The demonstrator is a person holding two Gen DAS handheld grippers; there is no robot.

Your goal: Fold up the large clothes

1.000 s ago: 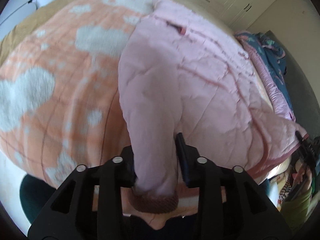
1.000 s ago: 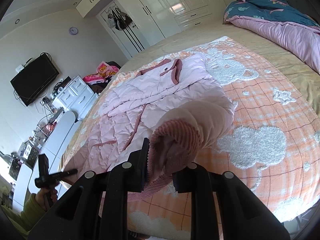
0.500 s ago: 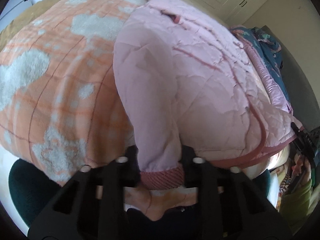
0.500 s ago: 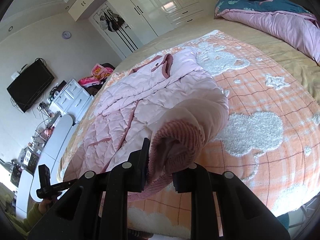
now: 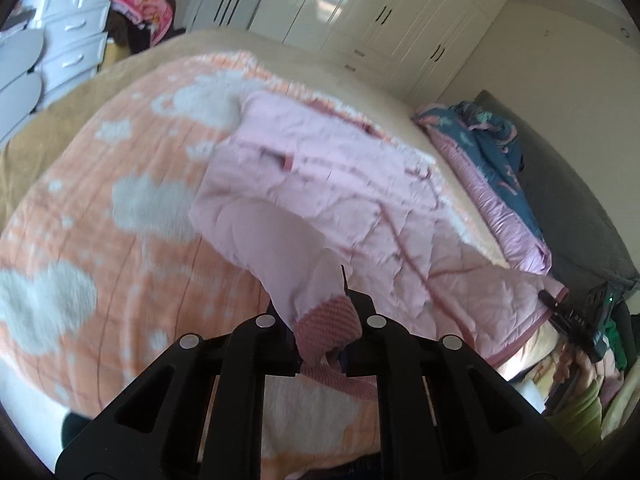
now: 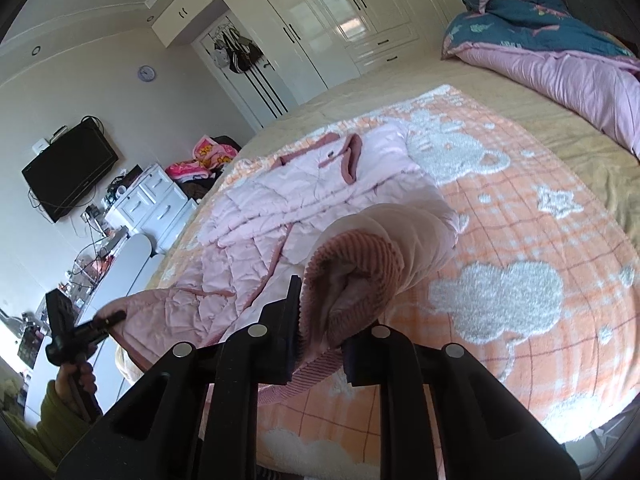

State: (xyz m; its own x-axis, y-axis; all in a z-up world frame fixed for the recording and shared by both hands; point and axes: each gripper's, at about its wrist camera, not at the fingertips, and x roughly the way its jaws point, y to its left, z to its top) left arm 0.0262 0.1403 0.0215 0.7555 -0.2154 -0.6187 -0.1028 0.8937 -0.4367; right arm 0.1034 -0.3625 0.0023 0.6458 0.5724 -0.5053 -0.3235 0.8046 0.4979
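Pink quilted jacket [image 6: 280, 216] lies spread on orange-and-white plaid blanket [image 6: 520, 240] covering the bed. Left gripper [image 5: 326, 326] clamped on one ribbed dusty-pink sleeve cuff [image 5: 326, 320], sleeve lifted off blanket. Right gripper [image 6: 320, 320] clamped on other ribbed cuff [image 6: 352, 268], sleeve bunched between fingers.

Orange checked fleece blanket with white cloud and bear shapes [image 6: 520, 240] spread over beige bedsheet [image 6: 540, 120]. Rumpled teal-and-pink duvet [image 6: 560, 40] heaped at far edge. Glossy white wardrobe with dark handles [image 6: 340, 20] along back wall. Black flat television [image 6: 70, 170] wall-mounted above white drawer unit [image 6: 154, 200]. Round wall clock [image 6: 147, 73] beside doorway.
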